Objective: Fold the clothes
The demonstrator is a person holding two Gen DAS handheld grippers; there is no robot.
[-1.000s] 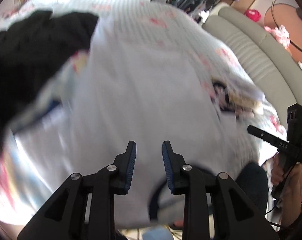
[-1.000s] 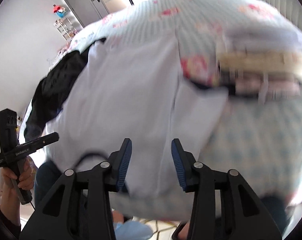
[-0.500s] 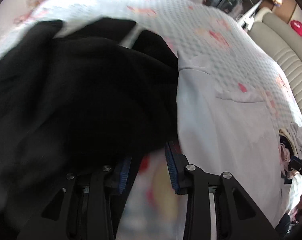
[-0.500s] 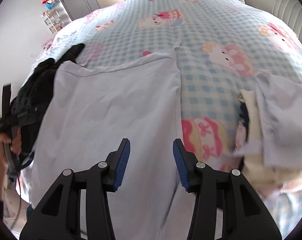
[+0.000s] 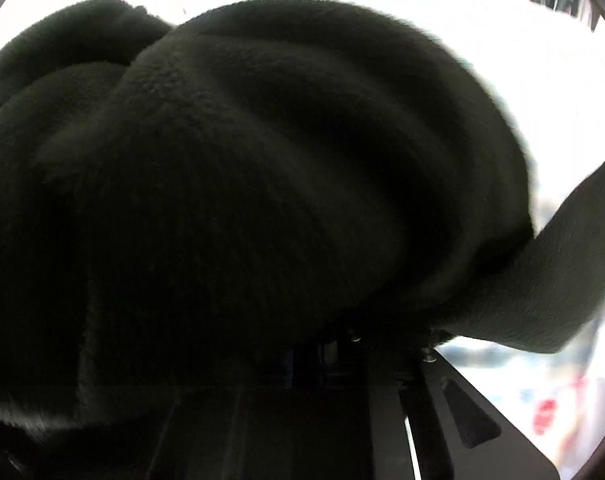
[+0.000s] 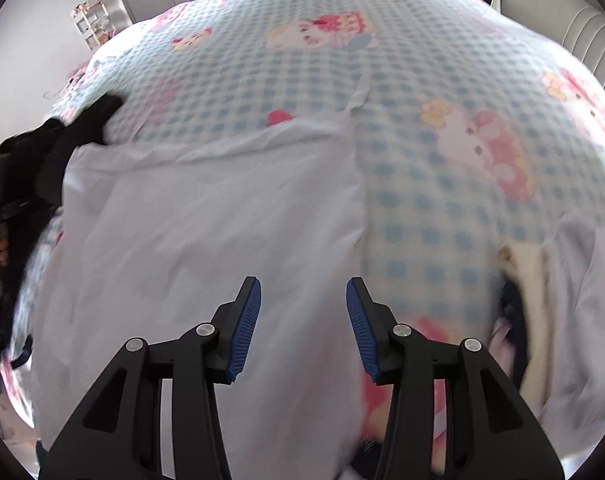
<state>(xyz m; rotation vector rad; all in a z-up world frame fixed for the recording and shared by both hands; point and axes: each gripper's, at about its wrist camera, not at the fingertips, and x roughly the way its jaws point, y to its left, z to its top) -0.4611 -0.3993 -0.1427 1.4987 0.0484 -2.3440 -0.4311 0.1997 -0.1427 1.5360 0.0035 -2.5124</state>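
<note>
A black fleece garment (image 5: 262, 168) fills the left wrist view. My left gripper (image 5: 308, 354) is buried under its lower fold; the jaws are closing, the dim blue pads stand close together and fleece lies over the tips. In the right wrist view the same black garment (image 6: 74, 128) lies bunched at the bed's left edge. A white garment (image 6: 206, 232) lies spread flat in the middle. My right gripper (image 6: 302, 320) hovers open above its right edge, with nothing between the fingers.
The bed cover (image 6: 422, 80) is blue-checked with pink cartoon prints. A stack of folded clothes (image 6: 530, 300) sits at the right. A beige padded headboard (image 6: 582, 32) rises behind it. A small shelf (image 6: 90, 20) stands by the far wall.
The left gripper swung from over the white garment to the black one and pushed into it, its jaws narrowing. The right gripper moved in low over the white garment's right edge.
</note>
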